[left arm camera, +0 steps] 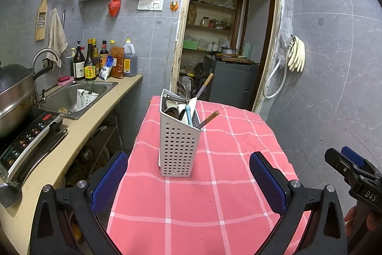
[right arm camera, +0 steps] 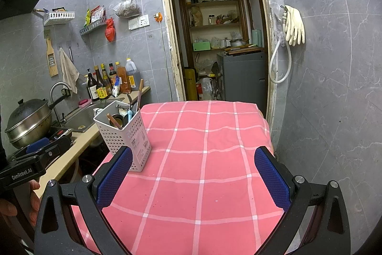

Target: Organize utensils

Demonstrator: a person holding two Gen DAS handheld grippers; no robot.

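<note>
Both hand-held grippers hover level over the near edge of the counter (left arm camera: 214, 195), aimed forward. The left hand-held gripper (left arm camera: 187, 179) is spread wide and empty; the right hand-held gripper (right arm camera: 193, 177) likewise. The caddy (left arm camera: 177, 147) of utensils (left arm camera: 188, 109) stands upright on the pink cloth, just beyond the left fingertips.

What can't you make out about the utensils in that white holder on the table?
- Utensil holder, left wrist view: its perforated wall hides the lower ends of every utensil.
- Right wrist view: the holder sits partly behind the right gripper's finger; the utensils overlap, so no count.
- Holder's label: print too small.
</note>
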